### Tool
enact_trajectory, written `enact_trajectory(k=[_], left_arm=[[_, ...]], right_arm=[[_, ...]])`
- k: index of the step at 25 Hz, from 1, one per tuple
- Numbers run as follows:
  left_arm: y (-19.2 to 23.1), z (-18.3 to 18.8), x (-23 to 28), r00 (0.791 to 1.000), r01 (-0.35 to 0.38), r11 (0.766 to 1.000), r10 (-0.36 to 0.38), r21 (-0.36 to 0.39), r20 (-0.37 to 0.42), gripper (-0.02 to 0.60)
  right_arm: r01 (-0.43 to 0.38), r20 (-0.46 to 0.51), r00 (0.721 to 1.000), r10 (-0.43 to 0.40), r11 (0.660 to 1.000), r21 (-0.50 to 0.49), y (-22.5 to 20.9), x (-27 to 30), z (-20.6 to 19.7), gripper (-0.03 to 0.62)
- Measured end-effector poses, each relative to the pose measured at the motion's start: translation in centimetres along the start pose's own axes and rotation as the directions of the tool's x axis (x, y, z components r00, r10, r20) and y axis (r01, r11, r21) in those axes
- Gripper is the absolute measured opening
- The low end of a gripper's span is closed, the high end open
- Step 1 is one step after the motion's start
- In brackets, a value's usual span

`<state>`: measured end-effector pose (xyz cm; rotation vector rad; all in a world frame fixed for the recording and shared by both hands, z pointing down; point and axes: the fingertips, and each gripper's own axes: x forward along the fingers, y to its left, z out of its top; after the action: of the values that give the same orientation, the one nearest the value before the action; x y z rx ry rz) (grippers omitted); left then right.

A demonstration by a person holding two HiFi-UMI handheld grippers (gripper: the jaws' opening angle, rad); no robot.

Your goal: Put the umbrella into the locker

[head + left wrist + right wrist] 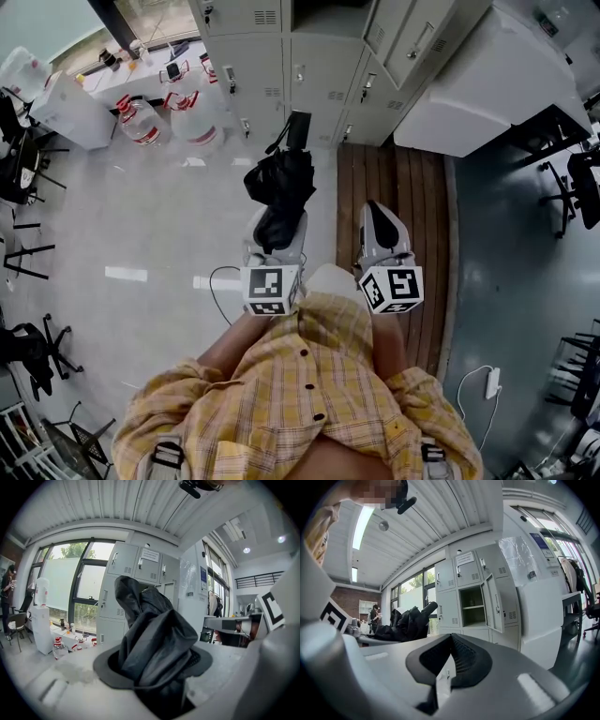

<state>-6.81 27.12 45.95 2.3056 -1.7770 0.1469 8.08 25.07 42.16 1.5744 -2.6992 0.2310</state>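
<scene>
A folded black umbrella (281, 187) sticks forward out of my left gripper (277, 232), whose jaws are shut on its bunched fabric. In the left gripper view the umbrella (154, 639) fills the space between the pads and points up toward the grey lockers (140, 573). My right gripper (377, 214) is level beside it, to the right, shut with nothing in it; its pads meet at the tip (451, 637). The right gripper view shows one locker (473, 604) standing open with its door swung right, and the umbrella (408, 620) to the left.
Grey lockers (309, 66) line the far wall, one door (412, 37) ajar. Water bottles (141, 120) and a white dispenser (70, 111) stand at left, a large white cabinet (487, 84) at right. A wooden floor strip (403, 187) runs ahead. A cable (220, 281) lies on the floor.
</scene>
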Motion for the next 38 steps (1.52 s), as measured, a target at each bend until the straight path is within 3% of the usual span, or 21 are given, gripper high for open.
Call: enact_trajectory(k=[21, 27, 38], left_arm=[[4.6, 0.9, 7.7, 0.999, 0.035, 0.999, -0.036, -0.020, -0.021, 0.258], [5.4, 1.2, 12.2, 0.999, 0.039, 0.999, -0.039, 0.004, -0.032, 0.258], [6.7, 6.1, 23.4, 0.999, 0.032, 0.999, -0.032, -0.003, -0.029, 0.258]], right_arm=[[0.016, -0.018, 1.000, -0.017, 1.000, -0.012, -1.5, 9.2, -0.1, -0.004], [-0.058, -0.024, 0.998, 0.056, 0.996, -0.074, -2.5, 13.2, 0.4, -0.003], [-0.053, 0.001, 0.999, 0.053, 0.997, -0.058, -9.4, 22.8, 3.9, -0.005]])
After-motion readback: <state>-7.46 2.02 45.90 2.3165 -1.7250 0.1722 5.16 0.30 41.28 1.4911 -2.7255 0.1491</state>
